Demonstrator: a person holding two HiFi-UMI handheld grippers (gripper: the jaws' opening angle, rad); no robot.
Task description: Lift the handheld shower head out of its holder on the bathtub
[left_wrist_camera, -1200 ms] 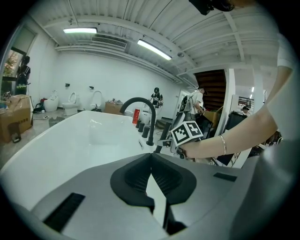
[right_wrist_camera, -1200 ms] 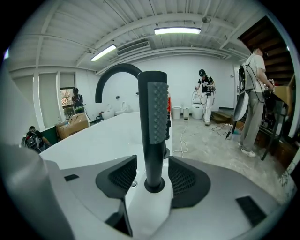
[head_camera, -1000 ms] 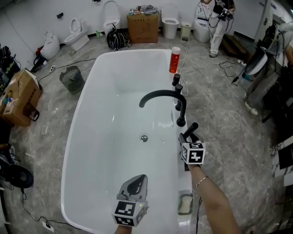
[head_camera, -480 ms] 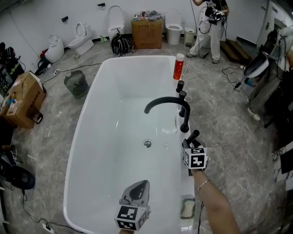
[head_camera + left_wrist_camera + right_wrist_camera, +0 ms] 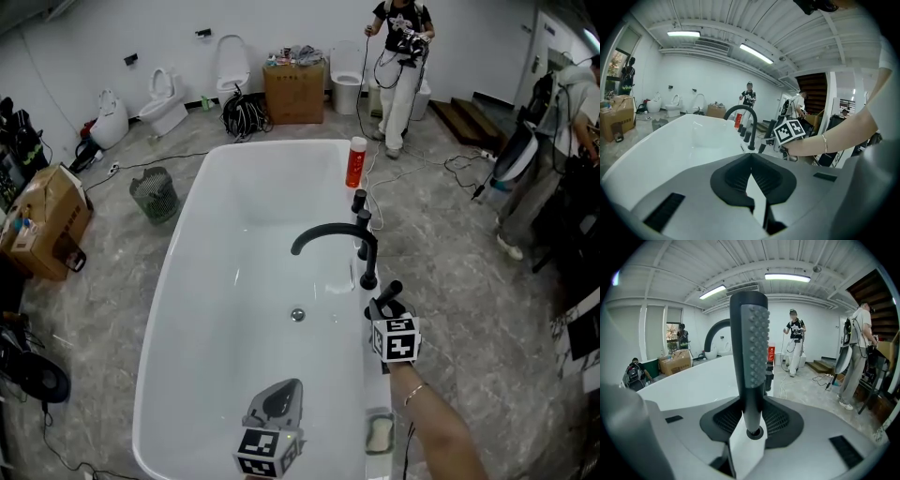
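Observation:
The black stick-shaped handheld shower head [image 5: 750, 357] stands upright between my right gripper's [image 5: 752, 425] jaws, nozzle dots facing right, the pads pressing on its lower end. From the head view, the right gripper [image 5: 382, 305] holds the shower head [image 5: 390, 285] over the white bathtub's right rim [image 5: 361, 375], just in front of the black arched faucet [image 5: 328, 234]. The holder itself is hidden. My left gripper [image 5: 281, 392] hovers shut and empty over the tub's near end, its jaws [image 5: 751, 157] meeting at the tips.
A red bottle [image 5: 356, 161] and black tap knobs [image 5: 359, 199] stand on the tub's far right rim; a soap dish [image 5: 380, 433] lies on the near right rim. A person [image 5: 398, 56], toilets, cardboard boxes and cables are on the floor around.
My right gripper has risen a little with the shower head in its jaws. The left gripper has risen slightly too. The head view has tilted farther up the room.

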